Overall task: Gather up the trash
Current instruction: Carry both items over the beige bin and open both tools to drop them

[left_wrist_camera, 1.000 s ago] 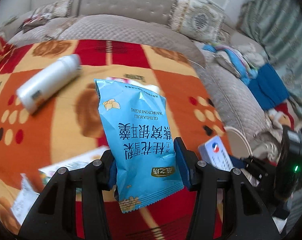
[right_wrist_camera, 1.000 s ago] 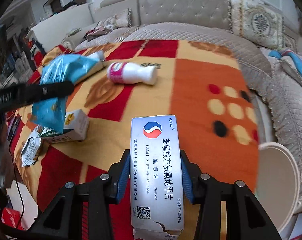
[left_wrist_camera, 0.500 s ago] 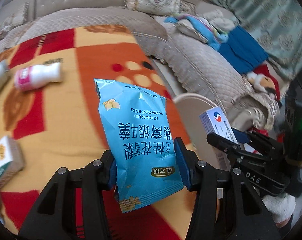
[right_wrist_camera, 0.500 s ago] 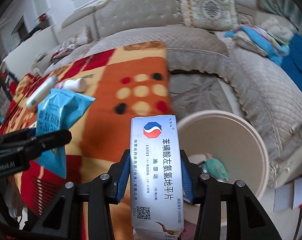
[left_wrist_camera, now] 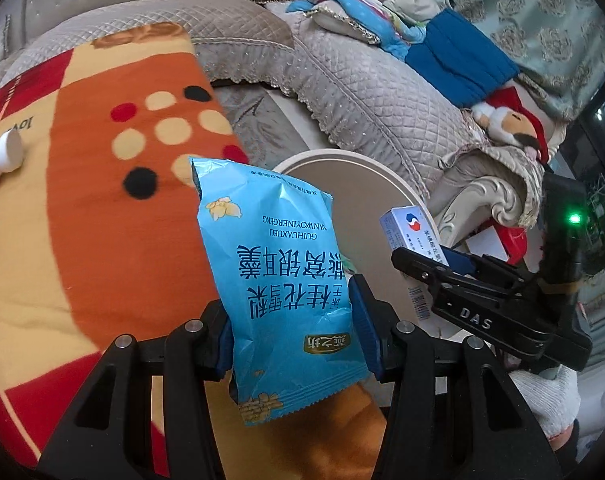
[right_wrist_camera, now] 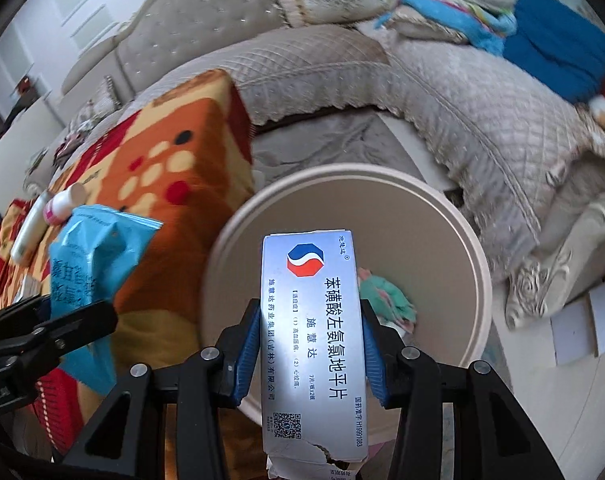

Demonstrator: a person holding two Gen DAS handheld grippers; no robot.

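Note:
My left gripper (left_wrist_camera: 290,330) is shut on a blue snack bag (left_wrist_camera: 278,280), held upright at the table's right edge beside the round beige trash bin (left_wrist_camera: 386,178). My right gripper (right_wrist_camera: 310,344) is shut on a white medicine box (right_wrist_camera: 312,336) and holds it over the bin's opening (right_wrist_camera: 478,264). Crumpled trash (right_wrist_camera: 386,300) lies inside the bin. In the left wrist view the right gripper (left_wrist_camera: 422,266) and its box (left_wrist_camera: 412,232) show on the right. In the right wrist view the blue bag (right_wrist_camera: 86,264) shows at the left.
The table's orange and red patterned cloth (left_wrist_camera: 82,220) carries a white bottle (left_wrist_camera: 0,154); two bottles (right_wrist_camera: 58,204) lie on it in the right wrist view. A grey quilted sofa (left_wrist_camera: 382,92) curves behind the bin, with blue clothes (left_wrist_camera: 458,64) and a plush toy (left_wrist_camera: 506,118).
Both grippers have swung right from over the table toward the bin. The box is now above the bin's opening and the bag is at its left side. Both grips are unchanged.

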